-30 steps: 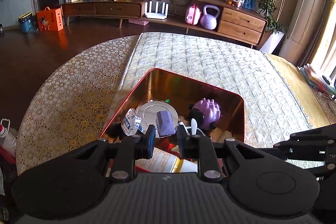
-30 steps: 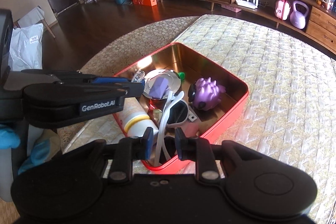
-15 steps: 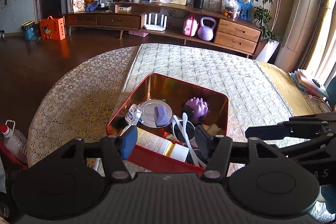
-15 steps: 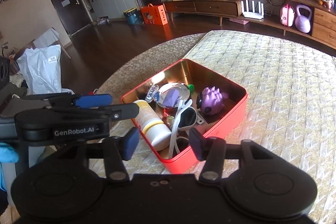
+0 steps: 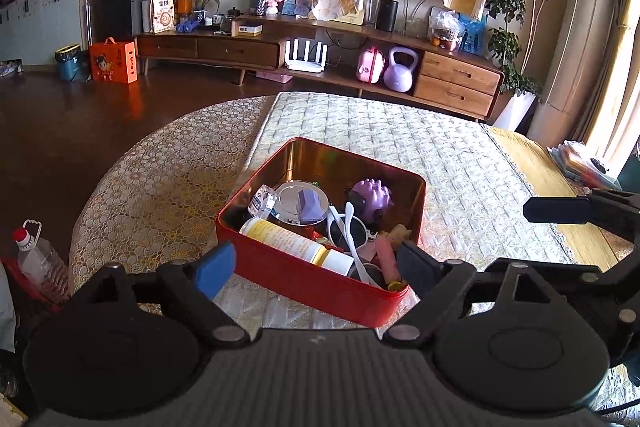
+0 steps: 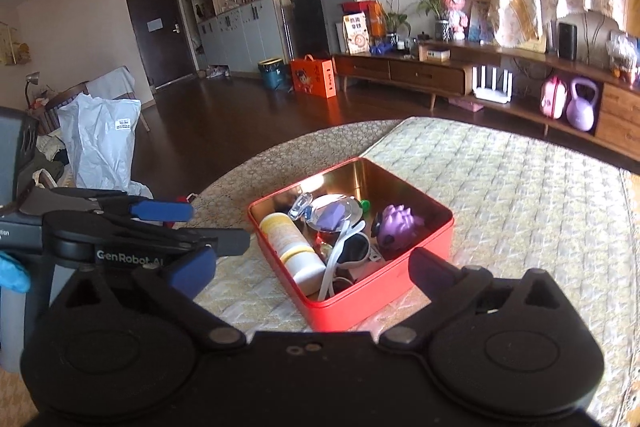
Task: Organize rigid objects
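Note:
A red tin box (image 5: 304, 287) (image 6: 348, 311) with a gold inside stands on the quilted table. In it lie a white-and-yellow bottle (image 5: 292, 243) (image 6: 292, 247), white sunglasses (image 5: 352, 231) (image 6: 348, 247), a purple spiky toy (image 5: 374, 197) (image 6: 396, 225), a silver plate (image 5: 294, 201) with a purple block (image 5: 310, 207) on it, and a clear crystal (image 5: 262, 201). My left gripper (image 5: 316, 267) is open and empty, held back above the box's near edge. My right gripper (image 6: 312, 267) is open and empty, also near the box.
The round table (image 5: 160, 187) carries a lace cloth and a quilted mat (image 5: 460, 163). A plastic bottle (image 5: 38, 261) stands at the lower left. A long wooden sideboard (image 5: 320, 55) lines the far wall. A white bag (image 6: 100, 143) sits on the floor at left.
Both grippers have opened wide and drawn back and up from the box. The objects now lie inside the box, free of the fingers.

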The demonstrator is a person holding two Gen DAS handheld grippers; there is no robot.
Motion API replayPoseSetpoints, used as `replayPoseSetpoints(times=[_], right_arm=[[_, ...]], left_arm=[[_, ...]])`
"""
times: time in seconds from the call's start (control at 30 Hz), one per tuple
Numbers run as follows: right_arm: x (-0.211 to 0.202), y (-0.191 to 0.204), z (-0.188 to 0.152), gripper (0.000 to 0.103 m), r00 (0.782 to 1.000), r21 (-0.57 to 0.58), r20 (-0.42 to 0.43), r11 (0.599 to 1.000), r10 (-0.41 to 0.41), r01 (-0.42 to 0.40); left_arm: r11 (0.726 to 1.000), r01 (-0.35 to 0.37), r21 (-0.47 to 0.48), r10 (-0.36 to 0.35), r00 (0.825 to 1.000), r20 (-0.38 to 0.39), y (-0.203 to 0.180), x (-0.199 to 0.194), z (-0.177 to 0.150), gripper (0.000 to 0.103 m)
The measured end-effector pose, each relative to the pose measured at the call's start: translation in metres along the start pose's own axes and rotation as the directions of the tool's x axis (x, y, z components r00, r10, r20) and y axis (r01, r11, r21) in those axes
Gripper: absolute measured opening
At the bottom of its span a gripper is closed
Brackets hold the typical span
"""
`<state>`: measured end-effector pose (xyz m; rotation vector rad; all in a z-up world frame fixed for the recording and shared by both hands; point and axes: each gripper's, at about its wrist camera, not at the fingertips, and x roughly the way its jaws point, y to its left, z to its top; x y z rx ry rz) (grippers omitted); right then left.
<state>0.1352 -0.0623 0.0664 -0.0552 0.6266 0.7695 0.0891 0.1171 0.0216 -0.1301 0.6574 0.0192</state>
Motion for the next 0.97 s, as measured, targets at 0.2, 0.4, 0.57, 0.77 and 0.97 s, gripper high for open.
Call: replayPoseSetpoints(times=[0.2,0.4,0.57,0.77,0.97], right_arm=[[-0.01,0.002,-0.009,0.103,0.999,-0.016,0.04,1.0,-0.025,0.026],[-0.016,-0.003,-0.017,0.103,0.997,0.01,0.061,0.999,-0.051,0.05],[-0.02,-0.007,-0.018,0.103,0.996,0.027,0.068,0.998,-0.05,0.049],[-0.019,-0.01,-0.022,0.103,0.996,0.04,0.071,0.998,-0.049,0.046],[-0.02,-0.017,-0.027,0.103,0.994,0.051,0.073,0.995,-0.084,0.081]], left_arm=[[1.0,-0.012,-0.017,0.012,1.0,0.007,-0.003,-0.009,-0.006,0.099],[1.0,0.002,-0.023,-0.002,1.0,0.012,-0.008,-0.015,-0.01,0.101],[1.0,-0.006,-0.007,0.006,1.0,0.014,-0.014,-0.016,-0.013,0.101],[1.0,-0.026,0.013,0.026,0.999,0.018,-0.02,-0.016,-0.015,0.101],[0.999,-0.034,0.014,0.034,0.999,0.011,-0.021,-0.013,-0.016,0.101]])
